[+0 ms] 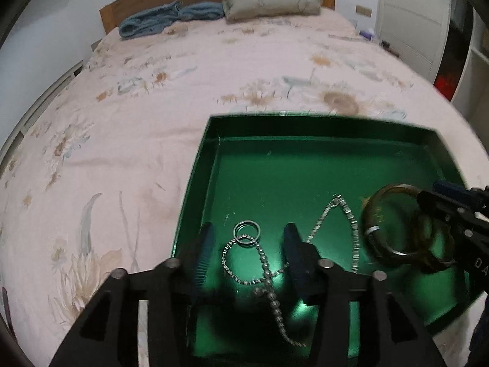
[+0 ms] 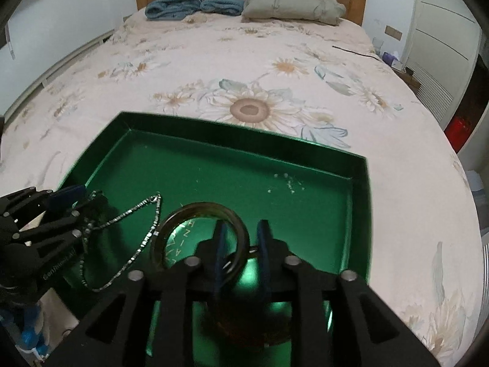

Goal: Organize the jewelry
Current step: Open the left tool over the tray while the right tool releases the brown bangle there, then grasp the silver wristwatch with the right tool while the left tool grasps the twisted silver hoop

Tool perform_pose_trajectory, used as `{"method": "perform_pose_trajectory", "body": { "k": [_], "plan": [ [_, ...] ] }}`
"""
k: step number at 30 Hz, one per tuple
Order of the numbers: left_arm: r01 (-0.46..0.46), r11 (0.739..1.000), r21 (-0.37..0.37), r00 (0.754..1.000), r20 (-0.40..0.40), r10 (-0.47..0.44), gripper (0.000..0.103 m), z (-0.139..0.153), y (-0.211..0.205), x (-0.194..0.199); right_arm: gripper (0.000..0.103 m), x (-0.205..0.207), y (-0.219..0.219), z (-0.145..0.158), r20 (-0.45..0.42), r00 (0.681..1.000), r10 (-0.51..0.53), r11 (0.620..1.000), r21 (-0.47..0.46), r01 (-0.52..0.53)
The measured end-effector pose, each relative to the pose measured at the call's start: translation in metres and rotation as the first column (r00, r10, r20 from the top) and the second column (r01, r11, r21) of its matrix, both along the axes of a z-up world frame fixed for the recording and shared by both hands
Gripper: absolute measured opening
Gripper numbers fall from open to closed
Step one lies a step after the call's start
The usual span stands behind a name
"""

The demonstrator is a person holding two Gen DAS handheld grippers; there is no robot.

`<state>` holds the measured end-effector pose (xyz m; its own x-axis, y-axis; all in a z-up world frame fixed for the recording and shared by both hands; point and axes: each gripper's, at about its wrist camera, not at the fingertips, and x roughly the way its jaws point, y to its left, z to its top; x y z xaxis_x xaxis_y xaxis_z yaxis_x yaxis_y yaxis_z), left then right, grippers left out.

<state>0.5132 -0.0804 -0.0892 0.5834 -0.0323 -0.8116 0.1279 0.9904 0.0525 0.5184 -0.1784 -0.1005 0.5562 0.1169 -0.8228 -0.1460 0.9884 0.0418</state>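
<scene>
A green tray (image 1: 214,140) lies on the bed; it also shows in the right wrist view (image 2: 360,189). In it lie a silver chain necklace (image 1: 336,214), a beaded silver chain (image 1: 269,269) and a small silver ring (image 1: 247,233). My left gripper (image 1: 249,244) is open and empty, its fingers either side of the ring and beaded chain. My right gripper (image 2: 241,241) straddles the rim of an amber bangle (image 2: 201,214), one finger inside it and one outside, with a gap showing. The bangle (image 1: 385,223) is low over the tray's right side. The necklace (image 2: 146,229) lies left of it.
The tray sits on a floral pink bedspread (image 2: 244,70). A blue towel (image 2: 189,6) and a grey-green jacket (image 2: 290,3) lie by the wooden headboard. White wardrobe doors (image 2: 440,46) stand to the right.
</scene>
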Motion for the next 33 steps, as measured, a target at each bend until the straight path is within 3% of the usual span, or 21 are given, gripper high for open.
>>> {"method": "perform_pose_trajectory", "body": {
  "k": [7, 13, 19, 22, 33],
  "plan": [
    [0.029, 1.0, -0.012, 0.996, 0.083, -0.028, 0.055, 0.05, 0.004, -0.049, 0.025, -0.043, -0.012, 0.043, 0.085, 0.996, 0.011, 0.999, 0.046, -0.015],
    [0.034, 0.998, -0.052, 0.984, 0.175, -0.024, 0.055, 0.097, 0.026, -0.122, 0.025, -0.12, -0.028, 0.099, 0.186, 0.982, 0.028, 0.992, 0.115, -0.05],
    [0.035, 0.997, -0.063, 0.982, 0.187, -0.023, 0.054, 0.129, 0.048, -0.197, 0.027, -0.208, -0.05, 0.14, 0.283, 0.959, 0.002, 0.98, 0.192, -0.058],
    [0.013, 0.998, -0.056, 0.978, 0.211, -0.001, 0.053, 0.138, 0.059, -0.232, 0.037, -0.257, -0.061, 0.15, 0.314, 0.949, -0.023, 0.978, 0.202, -0.043],
    [0.0, 0.999, -0.051, 0.97, 0.242, 0.012, 0.056, 0.145, 0.074, -0.344, 0.041, -0.373, -0.075, 0.143, 0.308, 0.951, -0.002, 0.986, 0.16, -0.05]
  ]
}}
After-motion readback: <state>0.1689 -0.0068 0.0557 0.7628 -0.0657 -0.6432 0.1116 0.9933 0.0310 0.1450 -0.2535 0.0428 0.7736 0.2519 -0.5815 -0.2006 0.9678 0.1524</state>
